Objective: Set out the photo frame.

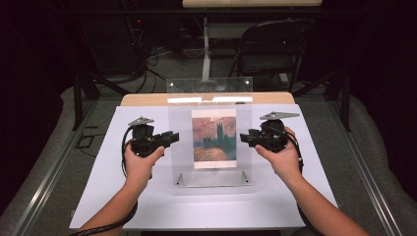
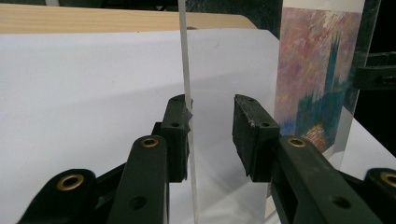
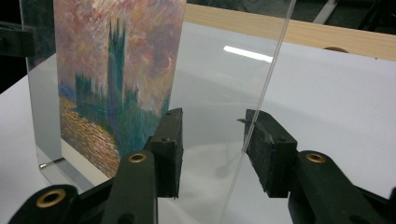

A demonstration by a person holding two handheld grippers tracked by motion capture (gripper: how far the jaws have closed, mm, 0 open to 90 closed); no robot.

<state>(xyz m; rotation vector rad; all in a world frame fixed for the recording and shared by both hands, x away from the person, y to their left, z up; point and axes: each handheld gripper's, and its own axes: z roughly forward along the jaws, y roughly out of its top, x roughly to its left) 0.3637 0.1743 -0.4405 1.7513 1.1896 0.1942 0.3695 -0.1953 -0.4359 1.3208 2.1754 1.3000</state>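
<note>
gripper (image 3: 212,140) open | straddling acrylic frame (image 3: 261,107) edge; painting (image 3: 112,79) left

Clear acrylic frame (image 1: 210,142) upright mid-table on white sheet (image 1: 147,196), holding painting print (image 1: 214,135) w/ towers.

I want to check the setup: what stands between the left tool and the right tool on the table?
In the high view, the clear acrylic frame holding a painting print stands between the left tool and the right tool.

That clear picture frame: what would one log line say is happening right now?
acrylic frame upright on white sheet | left tool open, straddling its edge | right tool open, straddling opposite edge | not clamped
</note>
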